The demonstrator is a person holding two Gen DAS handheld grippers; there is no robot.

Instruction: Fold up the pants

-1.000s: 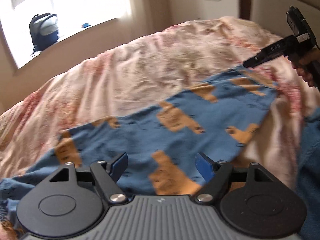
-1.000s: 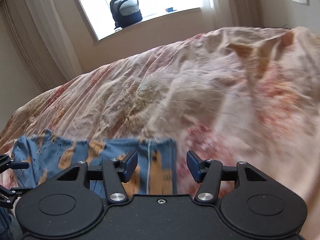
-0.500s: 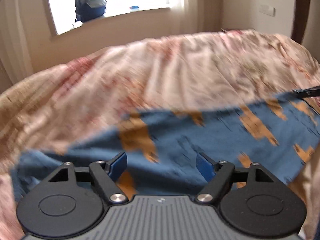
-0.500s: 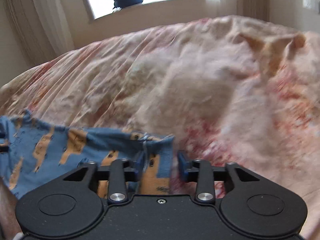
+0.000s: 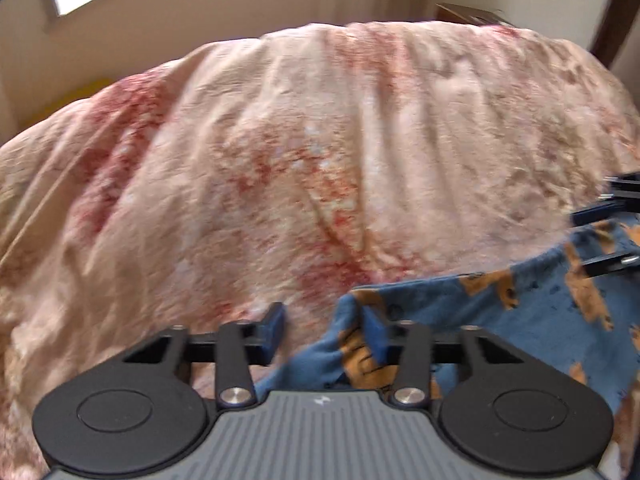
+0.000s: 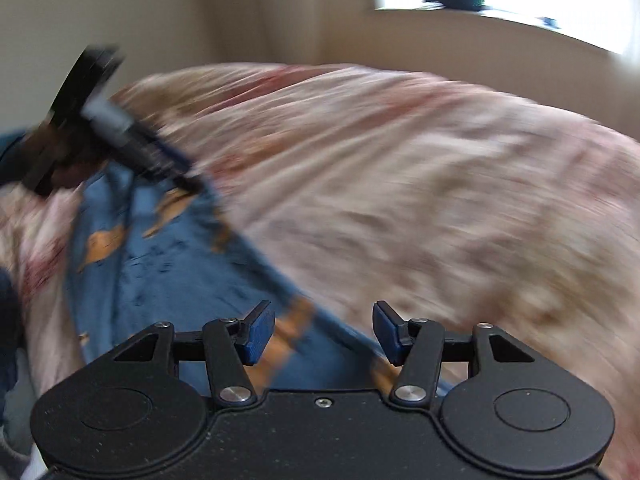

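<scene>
Your left claw (image 5: 326,330) was closing on a bunched corner of the pants (image 5: 532,320), which lay on the bed (image 5: 320,160). Your right claw (image 6: 324,332) stood released, opening over the pants' far end.

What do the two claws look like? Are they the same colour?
Nearly. Each has two round black discs, black link arms with silver screws, and blue pads on its fingers. The left claw has a grey ribbed body with a small white mark. The right claw has a plain black body, lightly speckled, with one small screw in the middle.
</scene>
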